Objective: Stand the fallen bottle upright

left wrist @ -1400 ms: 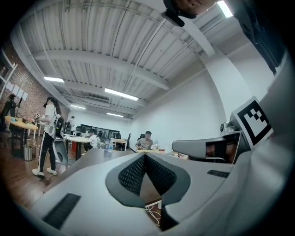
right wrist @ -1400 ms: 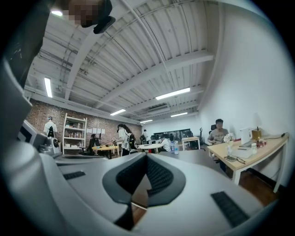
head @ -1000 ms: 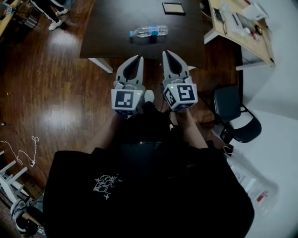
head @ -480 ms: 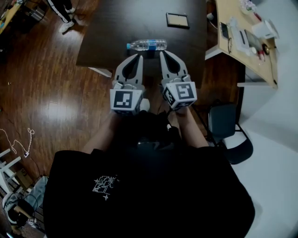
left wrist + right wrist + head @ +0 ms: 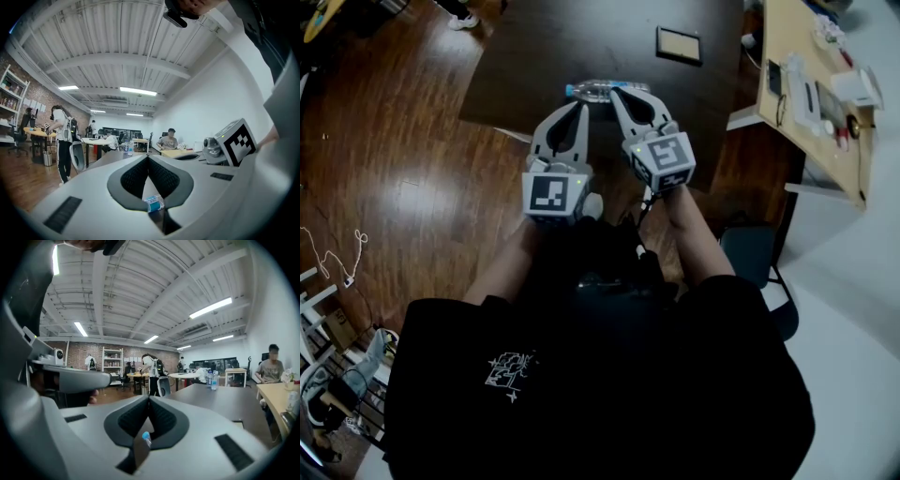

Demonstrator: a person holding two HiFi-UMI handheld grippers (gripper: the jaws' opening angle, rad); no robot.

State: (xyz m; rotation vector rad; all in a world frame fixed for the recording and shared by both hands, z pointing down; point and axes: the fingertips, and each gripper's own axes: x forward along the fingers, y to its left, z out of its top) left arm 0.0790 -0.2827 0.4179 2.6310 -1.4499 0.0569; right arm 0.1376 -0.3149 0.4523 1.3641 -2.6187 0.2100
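A clear water bottle with a blue cap and label lies on its side near the front edge of the dark table. My left gripper is shut and empty, its tips just short of the bottle. My right gripper is also shut and empty; its tips overlap the bottle's right part in the head view, and contact cannot be told. In the left gripper view the labelled bottle shows low behind the shut left gripper. The right gripper view shows the bottle's blue cap below the shut right gripper.
A flat framed tablet lies further back on the table. A light wooden desk with clutter stands at the right, a dark chair near my right elbow. Two upright bottles stand on the table's far end. People stand and sit in the room behind.
Both grippers have moved forward toward the table. The right one turned left, and its tips now overlap the bottle, which lay clear ahead of them before. The bottle itself has not moved.
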